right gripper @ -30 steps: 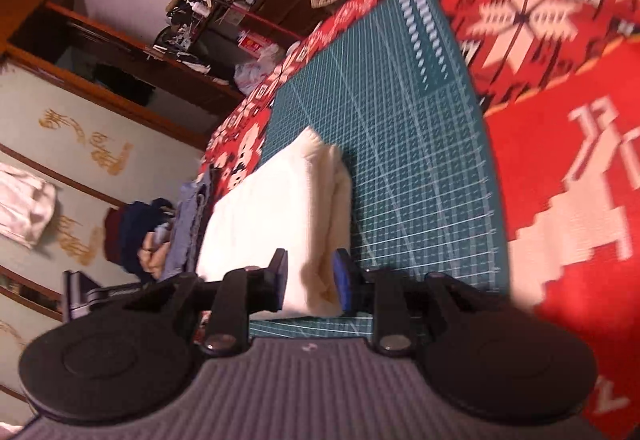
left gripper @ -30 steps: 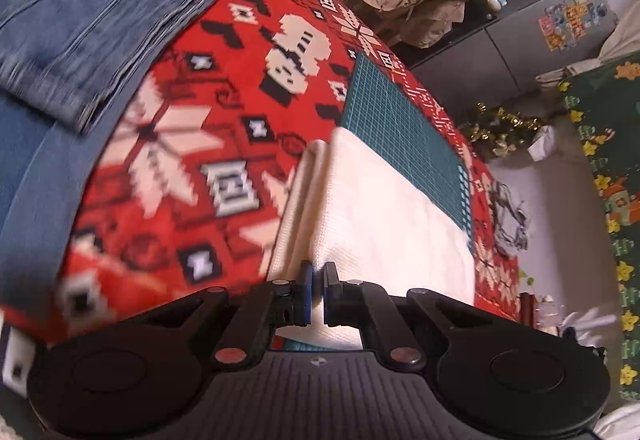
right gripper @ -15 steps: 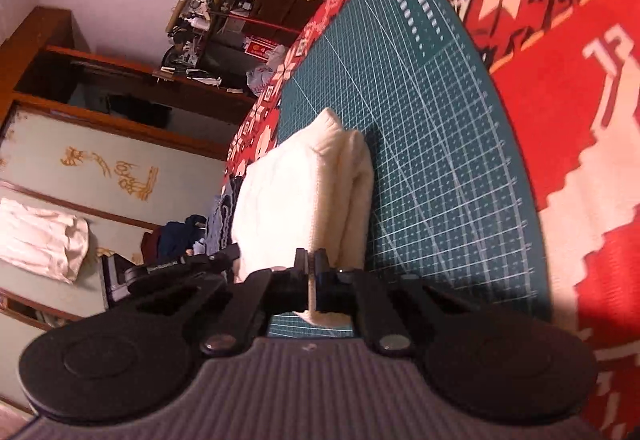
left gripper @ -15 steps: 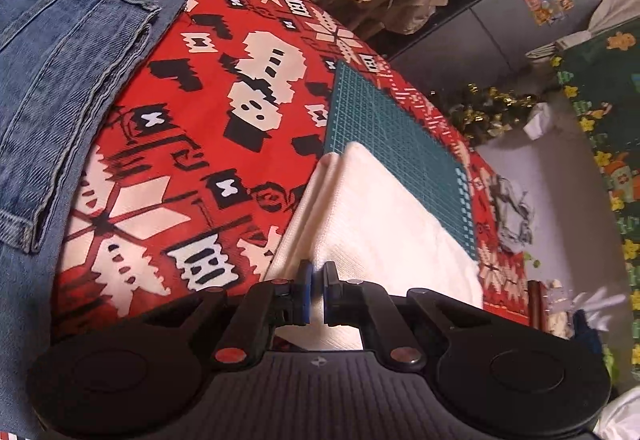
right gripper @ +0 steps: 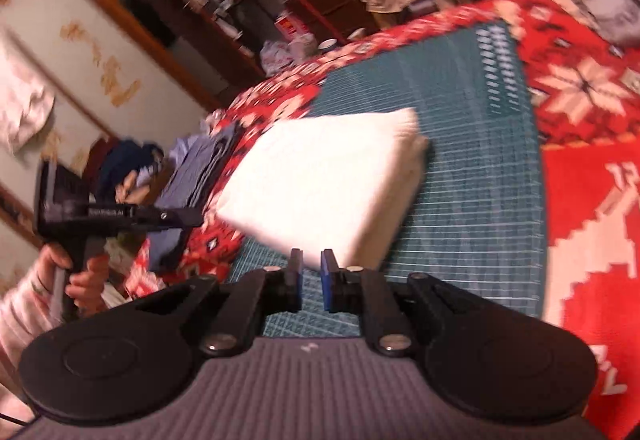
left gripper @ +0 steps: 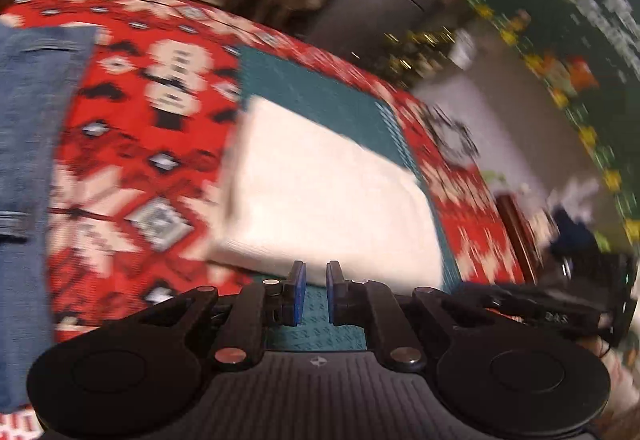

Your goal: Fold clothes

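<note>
White cloth (left gripper: 320,196) matt, soft; green mat (right gripper: 472,144) smooth; denim (left gripper: 28,128) coarse.

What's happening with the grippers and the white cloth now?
Left gripper open, empty. Right gripper open, empty. Cloth folded on mat. Nothing blocking.

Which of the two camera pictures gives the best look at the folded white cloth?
The right wrist view: the white cloth shows whole, top and stacked side edge, lying on the green mat. The left wrist view is blurrier and shows mostly its flat top, with its near edge partly behind the fingers.
</note>
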`<state>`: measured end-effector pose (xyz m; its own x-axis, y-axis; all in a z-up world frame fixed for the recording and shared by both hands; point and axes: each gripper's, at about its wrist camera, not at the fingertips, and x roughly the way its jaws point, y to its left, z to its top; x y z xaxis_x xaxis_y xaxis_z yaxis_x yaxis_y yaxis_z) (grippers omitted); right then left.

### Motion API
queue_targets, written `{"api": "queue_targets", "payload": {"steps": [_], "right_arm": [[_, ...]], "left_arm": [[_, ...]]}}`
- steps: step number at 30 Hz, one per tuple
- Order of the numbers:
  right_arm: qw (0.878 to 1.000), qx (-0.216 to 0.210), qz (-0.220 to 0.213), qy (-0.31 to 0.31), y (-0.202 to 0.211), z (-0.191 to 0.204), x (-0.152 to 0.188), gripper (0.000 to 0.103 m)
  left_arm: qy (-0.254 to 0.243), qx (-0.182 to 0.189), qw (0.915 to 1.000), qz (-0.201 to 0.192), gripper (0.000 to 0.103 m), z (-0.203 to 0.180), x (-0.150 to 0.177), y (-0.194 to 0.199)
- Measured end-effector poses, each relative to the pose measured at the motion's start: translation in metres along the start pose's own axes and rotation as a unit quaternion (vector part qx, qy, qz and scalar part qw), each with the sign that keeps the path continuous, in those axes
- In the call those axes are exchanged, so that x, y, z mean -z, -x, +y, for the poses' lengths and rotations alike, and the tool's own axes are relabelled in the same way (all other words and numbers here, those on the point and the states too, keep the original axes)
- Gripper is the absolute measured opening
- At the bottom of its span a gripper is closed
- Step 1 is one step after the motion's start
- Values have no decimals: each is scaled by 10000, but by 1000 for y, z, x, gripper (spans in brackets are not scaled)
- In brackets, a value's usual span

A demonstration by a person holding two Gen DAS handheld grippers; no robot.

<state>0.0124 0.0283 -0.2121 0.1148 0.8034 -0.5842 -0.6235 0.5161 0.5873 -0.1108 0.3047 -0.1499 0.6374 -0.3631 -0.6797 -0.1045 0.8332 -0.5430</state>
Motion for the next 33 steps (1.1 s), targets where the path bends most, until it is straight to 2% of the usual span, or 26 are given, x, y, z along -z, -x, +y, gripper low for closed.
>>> {"api": "queue_targets", "payload": {"steps": [5,10,15,19,21,23,25,26,27,32,33], "right_arm": [[9990,-41,167,402,-32,33,7,12],[9976,111,166,666,-64,48,9,12],[9978,285,132,578,-43,33,11,10],[9979,426,123,473,-14,18,12,12],[9986,406,104,314,-2,11,11,12],[9991,384,44,178,7,6,12,12],[9992,392,-1,114,14,4,12,12],[9991,402,-17,104,16,3,11,12],[9991,406,-43,96,17,2,11,12],[9989,452,-140,38,28,-3,12,12],[9988,461,-147,23,29,-5,12,12]], "left_arm": [[-429,-76,9985,339,9,-10,5,-38],[-434,-250,9984,248,9,-3,1,-43],[-213,-613,9979,-27,9,25,-5,-11],[262,-417,9980,-394,10,47,-15,15],[361,-360,9974,-513,31,52,-22,16],[355,-290,9975,-531,34,56,-28,10],[380,-212,9984,-351,28,60,-34,-3],[394,-117,9988,-262,11,63,-36,-7],[457,-12,9988,-193,5,67,-37,-10],[1142,608,9916,-28,5,97,-40,-4],[1262,683,9896,-24,2,103,-41,-2]]}}
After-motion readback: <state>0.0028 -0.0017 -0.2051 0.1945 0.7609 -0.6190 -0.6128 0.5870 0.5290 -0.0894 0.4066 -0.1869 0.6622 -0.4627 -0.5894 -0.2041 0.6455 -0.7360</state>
